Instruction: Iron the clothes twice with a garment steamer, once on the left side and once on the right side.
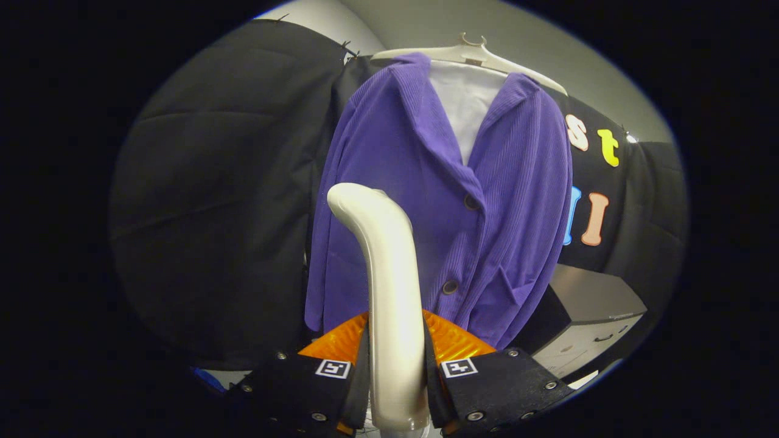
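A purple ribbed jacket (487,219) with dark buttons hangs on a white hanger (475,55) over a white lining, in front of the black booth wall. My gripper (395,359) is shut on the cream-coloured garment steamer (386,274), both fingers pressing its handle from either side. The steamer rises between the fingers and curves at its top toward the jacket's left front panel. Its head faces the fabric; whether it touches the cloth cannot be told.
A grey cabinet with drawers (593,316) stands low to the right of the jacket. Black cloth wall (225,213) hangs behind and to the left. A pale ceiling or wall (426,24) shows above the hanger.
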Tool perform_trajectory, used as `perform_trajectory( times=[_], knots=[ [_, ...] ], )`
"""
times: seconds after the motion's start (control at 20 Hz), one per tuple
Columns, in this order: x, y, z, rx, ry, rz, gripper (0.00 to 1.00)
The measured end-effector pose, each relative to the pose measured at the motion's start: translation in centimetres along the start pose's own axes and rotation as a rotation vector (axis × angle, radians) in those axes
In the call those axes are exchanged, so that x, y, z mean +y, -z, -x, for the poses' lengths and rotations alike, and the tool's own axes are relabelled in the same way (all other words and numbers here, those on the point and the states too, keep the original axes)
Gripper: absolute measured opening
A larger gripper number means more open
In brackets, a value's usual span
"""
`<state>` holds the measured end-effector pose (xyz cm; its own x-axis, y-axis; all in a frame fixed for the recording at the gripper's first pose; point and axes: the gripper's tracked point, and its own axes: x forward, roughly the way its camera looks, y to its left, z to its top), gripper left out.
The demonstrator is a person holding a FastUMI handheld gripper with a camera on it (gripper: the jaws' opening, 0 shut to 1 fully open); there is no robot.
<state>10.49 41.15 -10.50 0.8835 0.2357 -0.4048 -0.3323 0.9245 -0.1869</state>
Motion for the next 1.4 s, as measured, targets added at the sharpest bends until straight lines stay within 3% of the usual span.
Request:
perform_trajectory(
  times=[0.4,1.4],
  knots=[
    [0.6,3.7,-1.0,0.034,0.007,0.033,0.4],
    [2.6,18.3,-3.5,0.31,-0.056,0.069,0.4]
  ],
)
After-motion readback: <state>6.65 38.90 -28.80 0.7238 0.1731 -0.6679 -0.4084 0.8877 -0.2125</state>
